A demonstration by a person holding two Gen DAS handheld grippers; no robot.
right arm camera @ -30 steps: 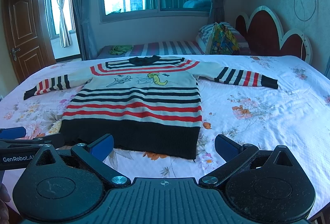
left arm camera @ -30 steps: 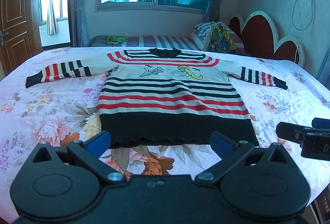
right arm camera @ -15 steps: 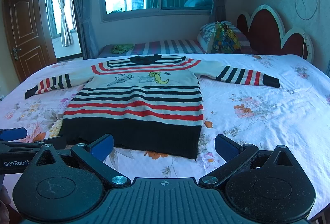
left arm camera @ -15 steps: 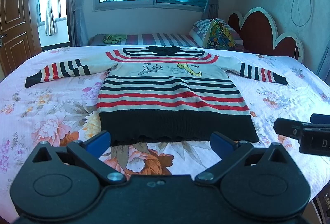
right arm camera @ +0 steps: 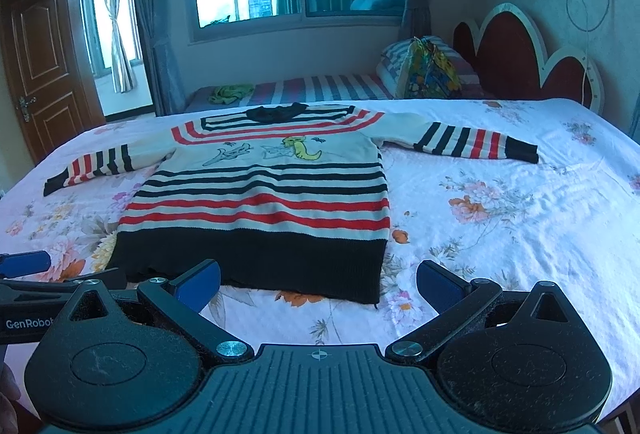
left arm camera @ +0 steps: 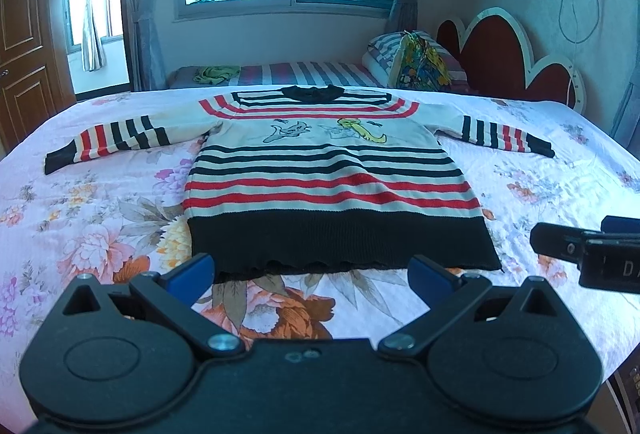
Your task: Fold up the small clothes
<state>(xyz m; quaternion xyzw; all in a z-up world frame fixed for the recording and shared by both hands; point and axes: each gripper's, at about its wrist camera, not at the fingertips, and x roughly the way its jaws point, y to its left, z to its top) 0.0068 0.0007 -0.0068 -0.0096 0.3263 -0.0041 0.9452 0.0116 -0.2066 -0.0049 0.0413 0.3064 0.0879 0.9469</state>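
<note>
Floral bed (left arm camera: 100, 218); sweater (left arm camera: 332, 178) hem partly behind left gripper (left arm camera: 312, 272).

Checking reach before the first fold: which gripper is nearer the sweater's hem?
Left. The left gripper sits right at the hem; the right gripper hangs off the sweater's right corner.

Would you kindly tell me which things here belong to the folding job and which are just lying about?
For the job:
striped sweater
left hand-held gripper
right hand-held gripper

Lying about:
green cloth
colourful bag
striped pillow
hanging cord
</note>
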